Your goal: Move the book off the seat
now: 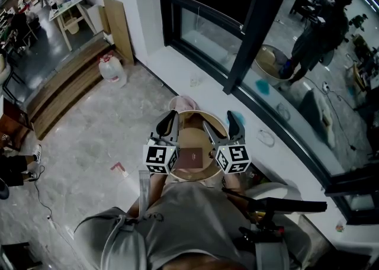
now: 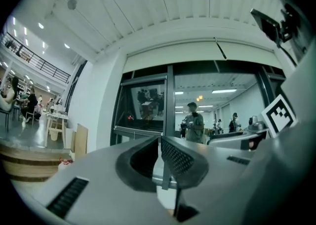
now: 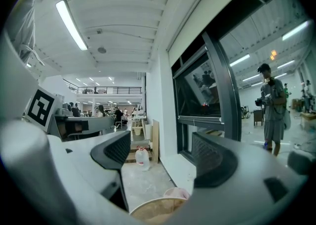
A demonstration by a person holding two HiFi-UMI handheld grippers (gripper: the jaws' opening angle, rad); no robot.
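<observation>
In the head view we see the book (image 1: 190, 157), a flat, dark red-brown rectangle, lying in the middle of the seat (image 1: 195, 113). The seat is a round tub of pale wood with a raised rim. The left claw (image 1: 167, 125) and the right claw (image 1: 220, 128) hang over the seat on either side of the book, and neither touches it. A soft pink thing (image 1: 185, 102) sits just behind the seat on the mottled grey floor (image 1: 89, 144). A clear water jug (image 1: 111, 68) and a wooden board (image 1: 121, 26) stand by the wall, well apart from the seat.

In the left gripper view, the left claw (image 2: 160, 157) has its ribbed black pads pressed together with nothing gripped. Beyond it rises a dark window frame (image 2: 170, 100), with a person (image 2: 193, 123) behind the glass.

In the right gripper view, the right claw (image 3: 163, 152) gapes wide and empty. Through the gap we see the water jug (image 3: 142, 158), the wooden board (image 3: 155, 140), the pink thing (image 3: 177, 193) and the seat's curved rim (image 3: 153, 208) below.
</observation>
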